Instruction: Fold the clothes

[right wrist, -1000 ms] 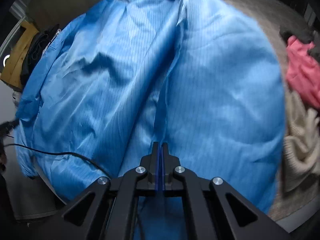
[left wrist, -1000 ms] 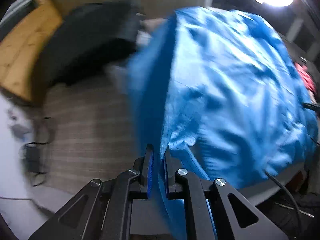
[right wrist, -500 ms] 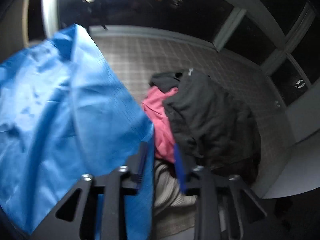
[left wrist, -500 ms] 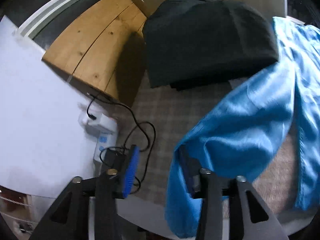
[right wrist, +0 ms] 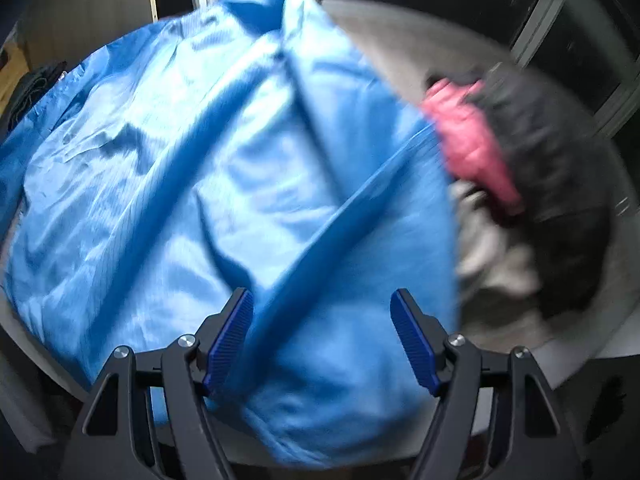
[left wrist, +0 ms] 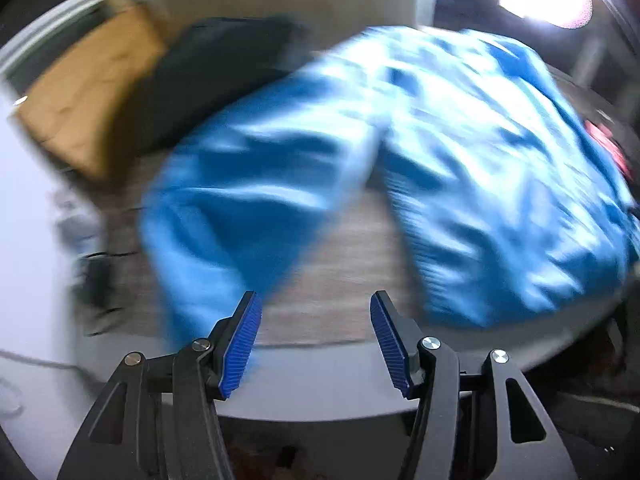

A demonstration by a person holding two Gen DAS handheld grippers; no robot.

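A shiny blue jacket (left wrist: 460, 152) lies spread on the round table, one sleeve (left wrist: 224, 208) stretched toward the near left edge. My left gripper (left wrist: 316, 320) is open and empty above the bare tabletop between sleeve and body. In the right wrist view the blue jacket (right wrist: 224, 168) fills the left and middle. My right gripper (right wrist: 322, 320) is open over its near hem, holding nothing. Both views are blurred by motion.
A folded black garment (left wrist: 216, 76) and a wooden board (left wrist: 88, 96) lie at the far left. A pile of pink (right wrist: 468, 144), black (right wrist: 560, 184) and beige (right wrist: 488, 248) clothes sits right of the jacket. A charger and cables (left wrist: 96, 280) lie at the left edge.
Both grippers were shut on the blue jacket a second ago; both have let go and stand open. The jacket now lies on the table, and both cameras have swung back toward it.
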